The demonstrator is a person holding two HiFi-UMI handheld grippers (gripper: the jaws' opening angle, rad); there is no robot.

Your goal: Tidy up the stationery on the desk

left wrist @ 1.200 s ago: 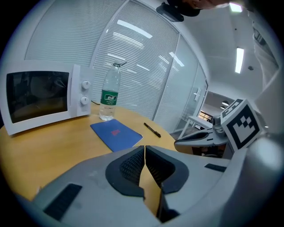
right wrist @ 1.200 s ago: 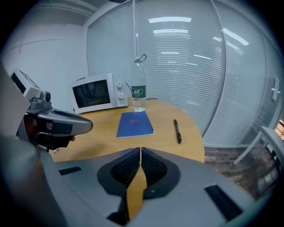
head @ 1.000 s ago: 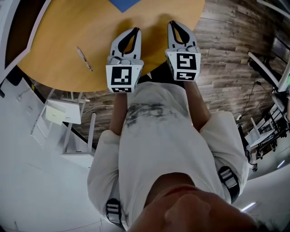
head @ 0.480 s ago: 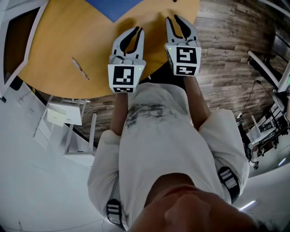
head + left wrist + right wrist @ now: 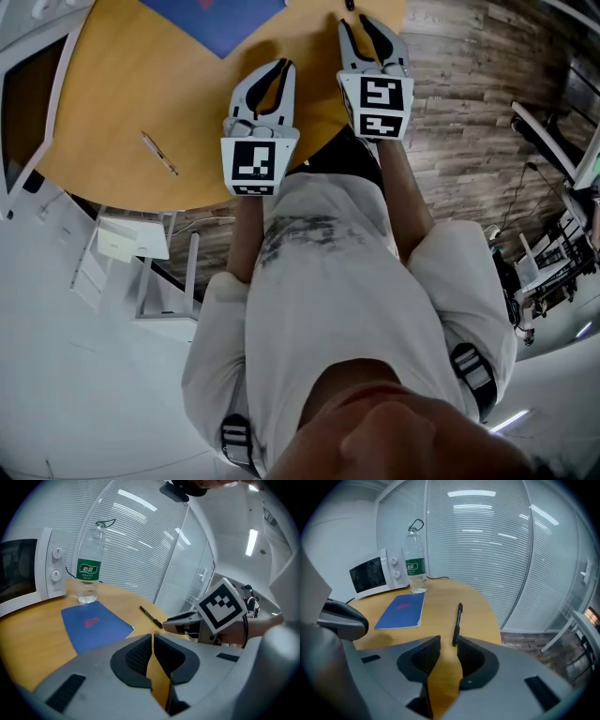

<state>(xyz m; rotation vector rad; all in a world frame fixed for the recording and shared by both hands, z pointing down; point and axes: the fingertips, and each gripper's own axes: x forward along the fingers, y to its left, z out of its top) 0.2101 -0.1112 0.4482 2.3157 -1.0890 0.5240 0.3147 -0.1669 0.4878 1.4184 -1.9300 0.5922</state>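
On your right gripper the jaws have just been opening and stand wide, empty, the pen just ahead, ready for pickup; your left gripper has its jaws together, empty

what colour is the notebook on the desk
Blue, with a small red mark on its cover. The notebook shows best in the left gripper view.

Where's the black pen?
Right gripper view: the black pen lies on the desk right of the blue booklet, ahead of the right gripper, whose empty jaws have just been opening.
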